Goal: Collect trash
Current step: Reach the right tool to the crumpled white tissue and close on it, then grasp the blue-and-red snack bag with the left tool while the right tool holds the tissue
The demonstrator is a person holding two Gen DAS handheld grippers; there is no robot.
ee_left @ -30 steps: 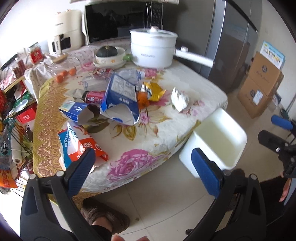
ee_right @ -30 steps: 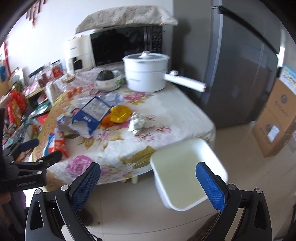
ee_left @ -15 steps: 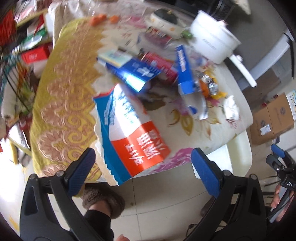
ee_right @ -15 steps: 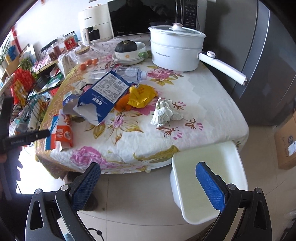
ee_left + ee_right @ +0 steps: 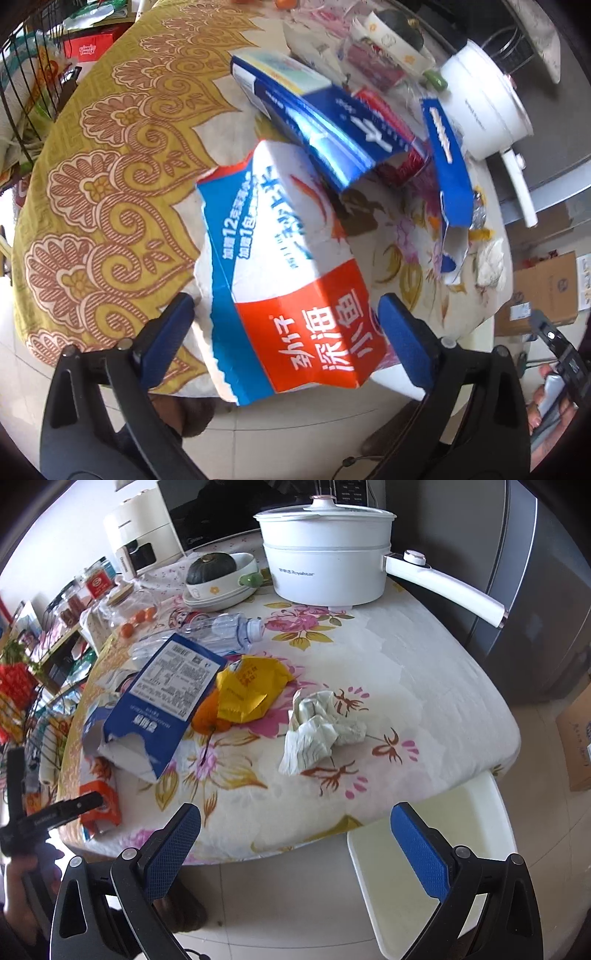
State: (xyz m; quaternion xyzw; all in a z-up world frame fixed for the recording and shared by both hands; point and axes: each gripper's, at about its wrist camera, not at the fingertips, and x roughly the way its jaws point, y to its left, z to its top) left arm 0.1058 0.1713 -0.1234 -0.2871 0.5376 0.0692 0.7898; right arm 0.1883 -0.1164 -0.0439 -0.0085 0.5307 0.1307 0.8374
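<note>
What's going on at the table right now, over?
Left gripper open, jaws just closing in around the red-and-blue snack box, pads not on it. Right gripper open, empty, above the table edge. White bin waiting below. Nothing blocking.

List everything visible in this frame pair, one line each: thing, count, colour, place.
Snack bag: 1, blue, white, red; table's near edge, between left jaws.
Blue cartons: 2, blue-white; mid-table.
Yellow wrapper: 1, yellow; centre.
Crumpled tissue: 1, white; right of centre.
Plastic bottle: 1, clear; lying behind carton.
Electric pot: 1, white; table's back.
Bin: 1, white; floor by table.
Left gripper: open, straddling snack bag, jaws just closing.
Right gripper: open, empty.
</note>
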